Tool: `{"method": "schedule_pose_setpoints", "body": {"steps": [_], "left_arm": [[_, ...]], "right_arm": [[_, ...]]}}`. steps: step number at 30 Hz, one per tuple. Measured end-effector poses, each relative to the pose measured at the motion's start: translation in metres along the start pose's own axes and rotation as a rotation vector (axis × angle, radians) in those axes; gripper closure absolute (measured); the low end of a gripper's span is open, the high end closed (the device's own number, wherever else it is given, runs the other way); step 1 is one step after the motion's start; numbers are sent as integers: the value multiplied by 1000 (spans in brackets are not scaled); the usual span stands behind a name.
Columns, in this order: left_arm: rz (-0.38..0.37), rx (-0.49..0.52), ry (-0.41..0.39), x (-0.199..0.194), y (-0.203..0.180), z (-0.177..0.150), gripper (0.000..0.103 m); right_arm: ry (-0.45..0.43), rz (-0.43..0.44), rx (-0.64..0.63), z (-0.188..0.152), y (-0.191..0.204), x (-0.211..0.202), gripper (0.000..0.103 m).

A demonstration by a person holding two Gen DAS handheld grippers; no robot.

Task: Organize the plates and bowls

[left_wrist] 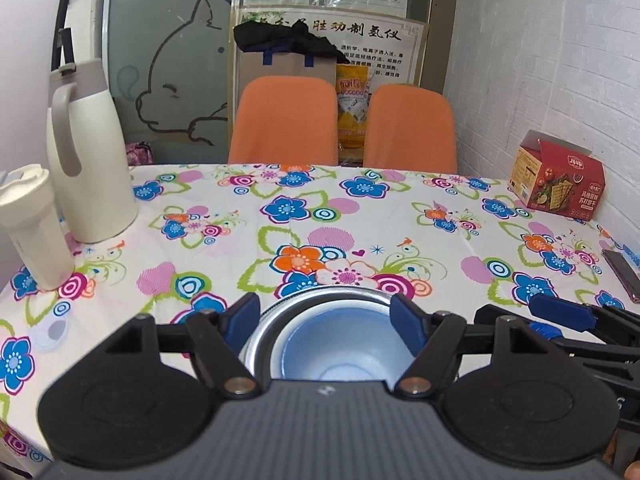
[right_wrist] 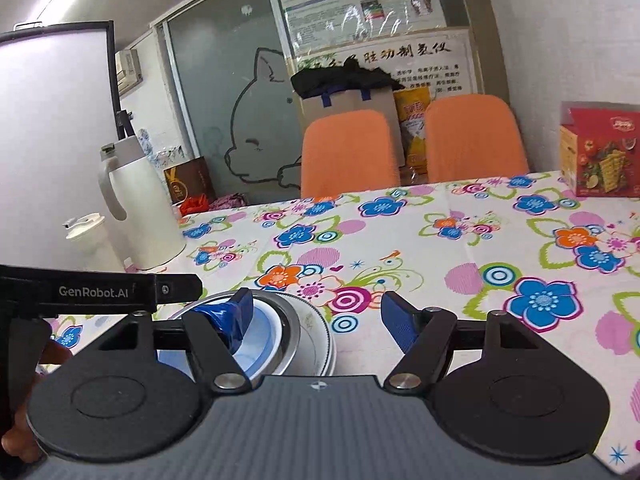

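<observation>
Nearest the lens sits each claw's ribbed grey housing with two smooth black discs and hinged black arms ending in blue textured pads. Beyond that spreads the worktop (left_wrist: 360, 216), covered in a glossy flowered cloth of blue, orange and pink blooms. Two orange fabric chairs (left_wrist: 284, 120) stand at its far edge. A tall cream jug (left_wrist: 90, 152) with a grey handle rises at the left, a ribbed white tumbler (left_wrist: 30, 232) just beside it, and a red cardboard cracker box (left_wrist: 558, 176) sits by the white wall.

Stacked at the near edge are the dishes: a white plate (right_wrist: 316, 340) underneath, a shiny metal bowl (left_wrist: 264, 340) on it, and a pale blue bowl (left_wrist: 336, 344) nested inside (what it holds, if anything, is hidden).

Left claw (left_wrist: 332, 320) hangs spread wide over the stack, pads flanking the blue bowl without touching. Right claw (right_wrist: 316, 314) gapes too, just beside the stack's right side.
</observation>
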State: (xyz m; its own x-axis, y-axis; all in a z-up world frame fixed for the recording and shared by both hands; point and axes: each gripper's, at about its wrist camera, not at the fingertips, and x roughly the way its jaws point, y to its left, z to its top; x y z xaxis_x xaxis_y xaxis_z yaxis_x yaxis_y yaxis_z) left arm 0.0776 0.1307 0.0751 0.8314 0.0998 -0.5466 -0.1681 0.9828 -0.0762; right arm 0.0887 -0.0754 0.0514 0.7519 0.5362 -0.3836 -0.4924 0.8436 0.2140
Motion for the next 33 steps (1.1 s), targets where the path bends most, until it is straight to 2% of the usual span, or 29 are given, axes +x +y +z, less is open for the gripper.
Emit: {"method": "schedule_pose_setpoints", "body": {"steps": [6,10,17,22,30,33], "left_arm": [[-16,-18,-37,-27,-25,-24,30],[6,7,-65,-48,-42,-47,30],[-23,-4,-31,-72,-54,-98,29],[-36,-9,-24,-95,-60,-120,29],[0,41,-171,-155,-71,-136,29],[21,60,-193,-159,-73,-141,29]], "right_arm": [[-79,18,55,-24,-12,-30,46],[-90,-54,84,-35,-20,-50,46],[-57,-156,122,-68,-25,-82,45],[-47,-138,145,-83,-22,-106,45],[-206,-143,87,-83,-1,-162,44],[-211,-161,46,-84,5,-160,43]]}}
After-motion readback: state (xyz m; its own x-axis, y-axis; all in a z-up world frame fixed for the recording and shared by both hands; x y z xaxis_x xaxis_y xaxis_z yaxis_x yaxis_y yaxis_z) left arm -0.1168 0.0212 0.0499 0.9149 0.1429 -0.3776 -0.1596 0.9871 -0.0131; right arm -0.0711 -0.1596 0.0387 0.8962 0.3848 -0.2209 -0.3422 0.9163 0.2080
